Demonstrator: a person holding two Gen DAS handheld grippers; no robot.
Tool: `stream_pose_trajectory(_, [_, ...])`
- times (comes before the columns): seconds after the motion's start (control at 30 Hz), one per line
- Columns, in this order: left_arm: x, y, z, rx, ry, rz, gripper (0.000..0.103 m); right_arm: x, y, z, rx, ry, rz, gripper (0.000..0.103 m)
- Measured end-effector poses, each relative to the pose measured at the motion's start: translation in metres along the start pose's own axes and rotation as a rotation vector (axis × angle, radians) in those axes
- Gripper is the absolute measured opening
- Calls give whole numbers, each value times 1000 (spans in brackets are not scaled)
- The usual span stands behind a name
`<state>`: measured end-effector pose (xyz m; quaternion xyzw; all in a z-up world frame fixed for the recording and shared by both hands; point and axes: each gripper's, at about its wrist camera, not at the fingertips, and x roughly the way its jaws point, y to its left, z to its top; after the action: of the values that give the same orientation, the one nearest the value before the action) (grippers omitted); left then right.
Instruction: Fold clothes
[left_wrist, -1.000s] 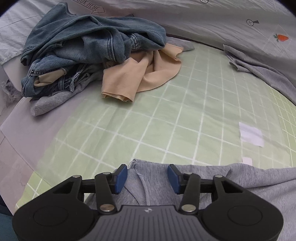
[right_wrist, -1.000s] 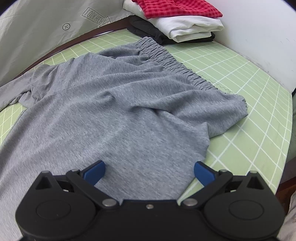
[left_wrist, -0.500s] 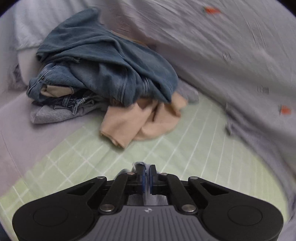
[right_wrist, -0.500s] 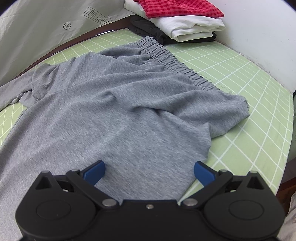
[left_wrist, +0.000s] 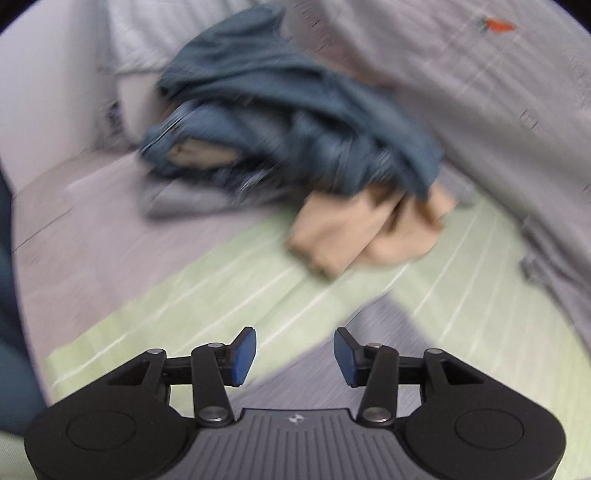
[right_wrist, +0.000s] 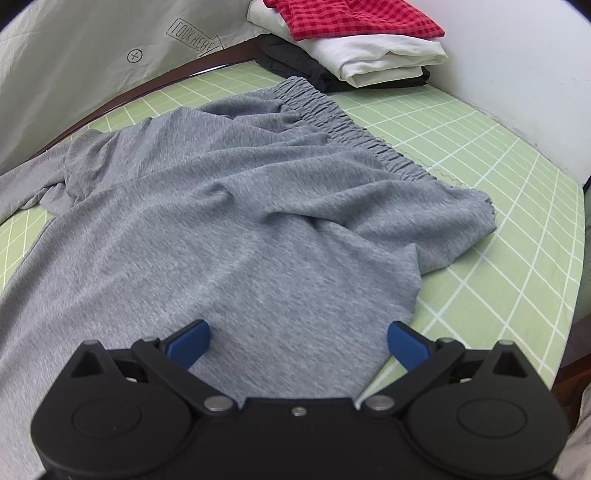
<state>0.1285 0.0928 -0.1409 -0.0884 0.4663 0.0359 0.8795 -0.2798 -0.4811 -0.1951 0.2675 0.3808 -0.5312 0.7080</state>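
Between your right jaws lie matt grey knit sweatpants (right_wrist: 236, 221) on a smooth green checked cotton sheet (right_wrist: 498, 177). Beyond your left jaws, coarse blue denim (left_wrist: 295, 122) tops soft tan cloth (left_wrist: 365, 229).

Probably a home bedroom: green checked bedsheet (right_wrist: 480, 155), pillow (right_wrist: 74, 55), folded clothes stack (right_wrist: 362, 48).

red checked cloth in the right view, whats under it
A folded white cloth lies under the red checked cloth, with a black garment beneath both. Anything deeper in the stack is covered.
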Motion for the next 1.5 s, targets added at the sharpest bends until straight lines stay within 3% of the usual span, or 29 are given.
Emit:
stream_pose_trajectory(0.13, [-2,27,-33,-67,77,42,52,-18,34,1,-227,-78,-28,99])
stream_pose_trajectory(0.27, [-2,37,-50,-83,102,55,53,-35,87,6,-446,-156,121,100])
stream_pose_trajectory(0.43, [0,29,-48,-66,106,65,58,-28,157,5,-617,-94,385,100])
stream_pose_trajectory(0.6, [4,25,-45,-59,115,67,64,-18,224,-10,-821,-25,510,102])
stream_pose_trajectory(0.7, [6,22,-44,-58,120,73,68,-11,255,-5,-805,-8,574,103])
stream_pose_trajectory(0.9, [9,16,-43,-52,128,87,74,3,294,14,-733,-23,545,103])
stream_pose_trajectory(1.0, [6,18,-46,-78,127,83,73,1,285,15,-690,-23,521,103])
stream_pose_trajectory(1.13, [1,25,-51,-144,109,67,69,-12,229,16,-526,-47,478,103])
stream_pose_trajectory(1.17, [0,24,-52,-143,97,81,64,-14,211,16,-478,-43,468,103])
stream_pose_trajectory(1.23, [-1,22,-53,-133,77,116,36,-20,176,12,-424,-49,413,103])
stream_pose_trajectory(1.33, [-3,24,-51,-143,52,131,14,-29,128,7,-364,-70,317,103])
stream_pose_trajectory(1.4, [-8,31,-48,-174,29,100,7,-33,100,6,-309,-78,272,103])
stream_pose_trajectory(1.5, [-39,33,-38,-163,-40,52,5,-35,70,8,-219,-84,228,103])
